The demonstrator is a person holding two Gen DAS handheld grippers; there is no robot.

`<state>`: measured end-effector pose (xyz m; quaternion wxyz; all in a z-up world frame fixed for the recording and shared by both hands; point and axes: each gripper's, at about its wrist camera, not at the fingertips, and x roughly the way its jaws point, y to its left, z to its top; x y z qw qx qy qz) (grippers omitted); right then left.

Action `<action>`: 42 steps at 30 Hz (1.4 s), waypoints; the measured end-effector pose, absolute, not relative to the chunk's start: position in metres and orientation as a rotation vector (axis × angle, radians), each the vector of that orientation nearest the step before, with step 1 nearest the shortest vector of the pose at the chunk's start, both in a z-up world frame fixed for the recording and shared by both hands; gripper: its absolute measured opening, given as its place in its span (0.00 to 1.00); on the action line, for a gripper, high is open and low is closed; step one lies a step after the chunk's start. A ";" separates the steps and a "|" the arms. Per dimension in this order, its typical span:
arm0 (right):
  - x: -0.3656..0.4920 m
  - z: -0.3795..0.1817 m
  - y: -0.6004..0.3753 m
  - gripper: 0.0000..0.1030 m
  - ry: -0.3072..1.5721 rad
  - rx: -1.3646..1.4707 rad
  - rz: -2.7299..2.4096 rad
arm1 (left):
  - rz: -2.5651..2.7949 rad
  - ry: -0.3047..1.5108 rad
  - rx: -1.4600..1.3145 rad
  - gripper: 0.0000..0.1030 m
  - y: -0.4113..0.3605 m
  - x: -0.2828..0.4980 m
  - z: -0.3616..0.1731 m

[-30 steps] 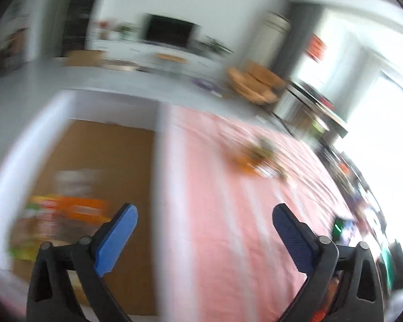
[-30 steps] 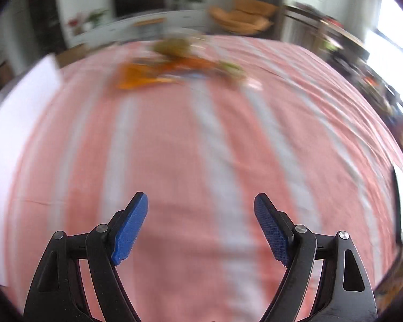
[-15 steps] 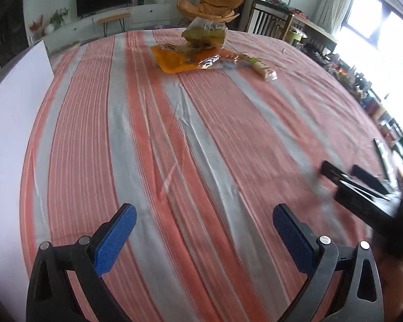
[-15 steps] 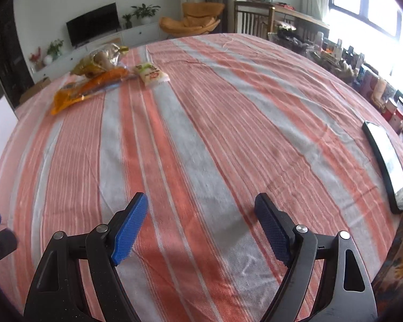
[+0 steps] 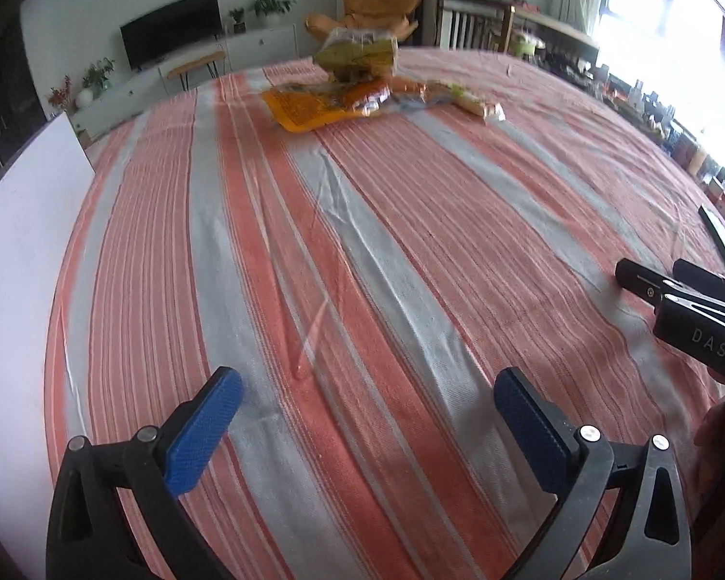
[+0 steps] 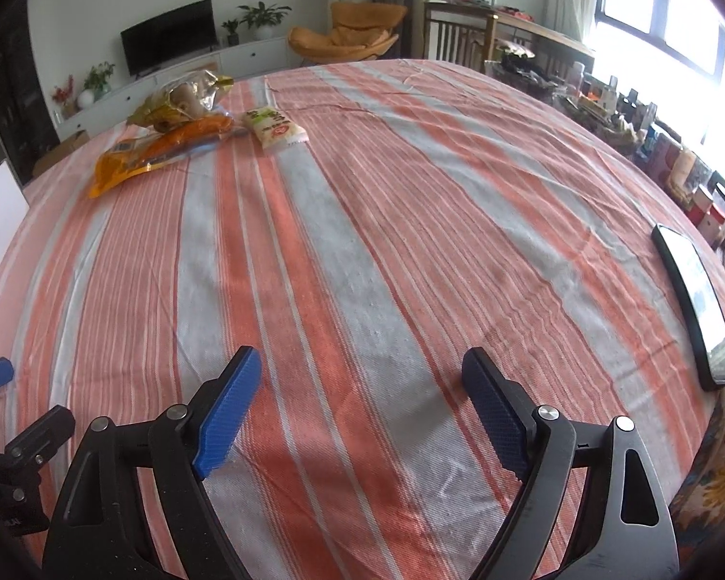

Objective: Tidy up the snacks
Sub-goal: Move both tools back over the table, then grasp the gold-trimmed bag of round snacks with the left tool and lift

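Your left gripper (image 5: 367, 415) and right gripper (image 6: 360, 403): both released, empty, low over the bench's (image 6: 362, 251) near edge. Snacks (image 6: 179, 130): far-left corner, heaped.

white letters "das" stand on the black body of the right tool (image 5: 705, 333); snack packet print is unreadable

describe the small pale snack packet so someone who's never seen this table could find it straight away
Start from the striped tablecloth and look to its far end, where the snack pile lies in front of the TV. The pale packet lies flat at the pile's right edge, next to the long orange bag. It alone is whitish with green print and a red mark, and smaller than the others.
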<state>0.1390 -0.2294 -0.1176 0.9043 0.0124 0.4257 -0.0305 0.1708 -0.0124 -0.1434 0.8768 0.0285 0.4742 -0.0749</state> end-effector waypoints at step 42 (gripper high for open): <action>0.140 -0.117 -0.228 0.88 0.883 0.026 -0.059 | 0.037 0.960 -0.079 0.93 0.054 0.152 -0.132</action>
